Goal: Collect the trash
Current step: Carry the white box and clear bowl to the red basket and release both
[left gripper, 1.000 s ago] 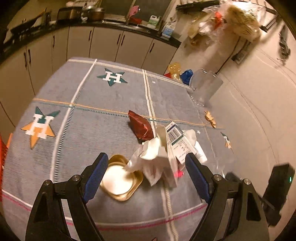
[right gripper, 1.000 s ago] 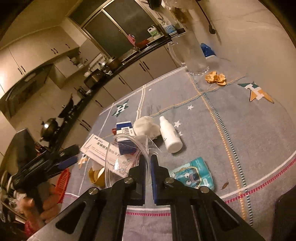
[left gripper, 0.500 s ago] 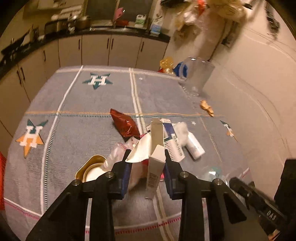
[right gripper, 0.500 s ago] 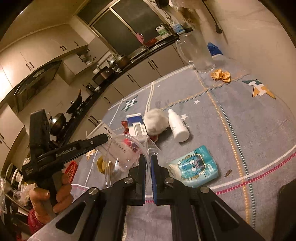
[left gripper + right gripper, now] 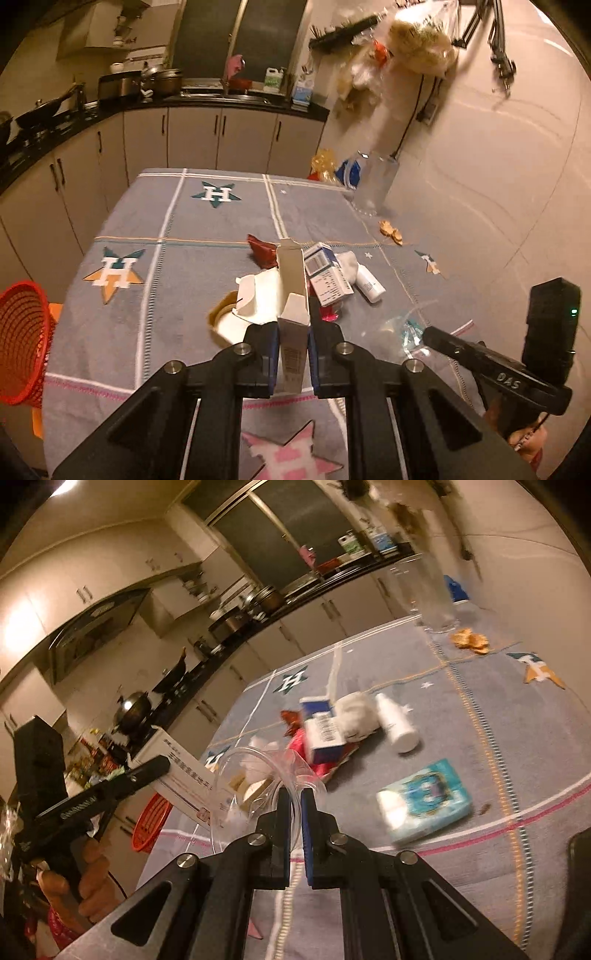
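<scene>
your left gripper (image 5: 291, 354) is clamped on a tall white carton (image 5: 293, 317), its open flap end pointing away from you; the pads press both narrow sides and the box stands clear above the grey star-patterned tablecloth (image 5: 184, 229). in the right wrist view the same carton (image 5: 184, 779) shows as a long white box with printed text, gripped at one end by the left gripper (image 5: 147, 771), with your hand (image 5: 83, 882) wrapped round the handle.

your right gripper (image 5: 293, 805) has its fingers pinched tight on the rim of a clear plastic cup (image 5: 255, 775) (see-through, so its far edge is hard to trace). the cup is held just above the near part of the cloth.

the rest of the trash lies on the table: a blue-and-white barcode box (image 5: 325, 273) leaning on a white wad (image 5: 349, 264), a small white bottle (image 5: 369, 284) on its side just beside them, a red foil wrapper (image 5: 262, 249) behind, a gold round lid (image 5: 225, 321) near the torn white packaging (image 5: 258, 295), and a teal tissue pack (image 5: 424, 799) lying apart to the right. orange peel scraps (image 5: 390, 230) sit near a clear tall container (image 5: 375, 184) at the wall. a red mesh basket (image 5: 22, 343) hangs off the table's left edge.
</scene>
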Demonstrator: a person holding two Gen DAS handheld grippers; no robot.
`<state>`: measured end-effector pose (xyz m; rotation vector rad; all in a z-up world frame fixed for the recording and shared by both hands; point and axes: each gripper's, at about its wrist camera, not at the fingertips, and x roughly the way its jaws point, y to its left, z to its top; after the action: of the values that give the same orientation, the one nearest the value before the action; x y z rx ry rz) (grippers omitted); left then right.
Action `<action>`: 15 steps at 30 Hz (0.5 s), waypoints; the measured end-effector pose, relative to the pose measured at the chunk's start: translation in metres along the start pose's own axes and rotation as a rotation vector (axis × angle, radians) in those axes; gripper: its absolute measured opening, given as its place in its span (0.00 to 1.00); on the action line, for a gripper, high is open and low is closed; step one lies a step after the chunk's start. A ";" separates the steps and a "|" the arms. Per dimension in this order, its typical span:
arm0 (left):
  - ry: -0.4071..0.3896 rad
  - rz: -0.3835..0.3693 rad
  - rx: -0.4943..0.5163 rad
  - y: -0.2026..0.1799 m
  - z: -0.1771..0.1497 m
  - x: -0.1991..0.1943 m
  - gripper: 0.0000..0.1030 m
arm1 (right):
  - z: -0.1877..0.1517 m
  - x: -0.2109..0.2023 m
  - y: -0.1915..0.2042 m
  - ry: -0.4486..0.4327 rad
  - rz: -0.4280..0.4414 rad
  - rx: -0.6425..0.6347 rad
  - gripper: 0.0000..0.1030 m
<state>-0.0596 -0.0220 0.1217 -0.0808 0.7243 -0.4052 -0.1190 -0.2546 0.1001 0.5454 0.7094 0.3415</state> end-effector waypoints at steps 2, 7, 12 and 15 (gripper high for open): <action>-0.020 0.006 -0.013 0.010 -0.001 -0.014 0.12 | 0.000 0.006 0.011 0.012 0.012 -0.022 0.06; -0.053 0.024 -0.037 0.030 -0.003 -0.035 0.12 | 0.000 0.021 0.039 0.040 0.043 -0.074 0.06; -0.080 0.057 -0.064 0.057 -0.005 -0.055 0.12 | 0.005 0.040 0.072 0.074 0.087 -0.122 0.06; -0.095 0.094 -0.083 0.078 -0.006 -0.066 0.12 | 0.010 0.056 0.093 0.098 0.122 -0.143 0.06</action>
<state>-0.0820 0.0753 0.1420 -0.1429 0.6484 -0.2796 -0.0822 -0.1566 0.1314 0.4389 0.7418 0.5315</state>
